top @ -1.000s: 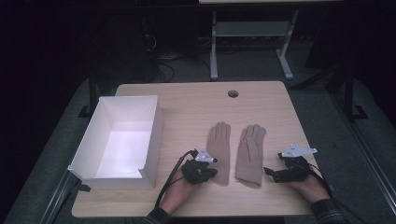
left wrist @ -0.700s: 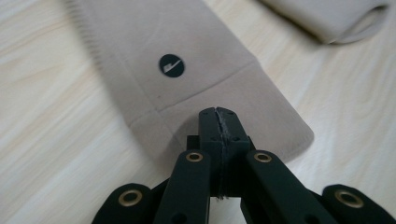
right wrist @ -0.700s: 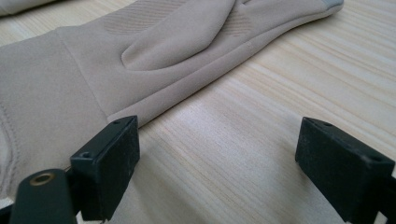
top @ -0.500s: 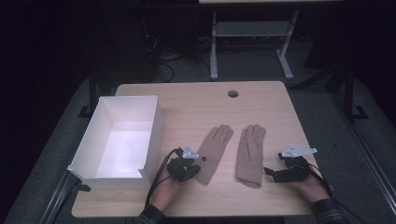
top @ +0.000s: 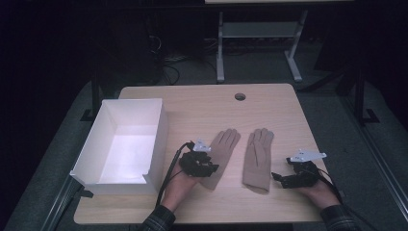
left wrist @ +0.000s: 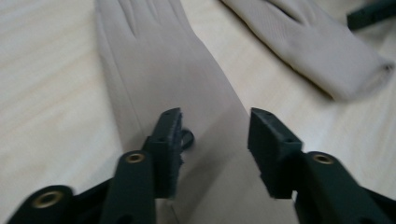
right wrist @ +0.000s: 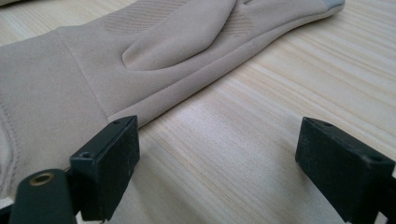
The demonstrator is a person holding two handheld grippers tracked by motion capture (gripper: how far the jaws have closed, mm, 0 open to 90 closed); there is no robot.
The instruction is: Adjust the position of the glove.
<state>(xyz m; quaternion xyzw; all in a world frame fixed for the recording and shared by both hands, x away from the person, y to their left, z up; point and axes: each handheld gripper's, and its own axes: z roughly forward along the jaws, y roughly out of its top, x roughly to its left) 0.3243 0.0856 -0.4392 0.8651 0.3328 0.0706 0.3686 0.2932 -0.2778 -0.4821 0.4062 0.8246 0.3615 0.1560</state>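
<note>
2 beige gloves lie side by side near the table's front edge: the left gripper, jaws just opened and spread over the left glove's cuff, should close squarely on the fabric. The right gripper rests low beside the right glove, jaws wide and empty, both forearms flat on the table.

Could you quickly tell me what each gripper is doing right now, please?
Left gripper: jaws just opened, pads apart over the left glove, not gripping.
Right gripper: open wide beside the right glove, holding nothing.
</note>
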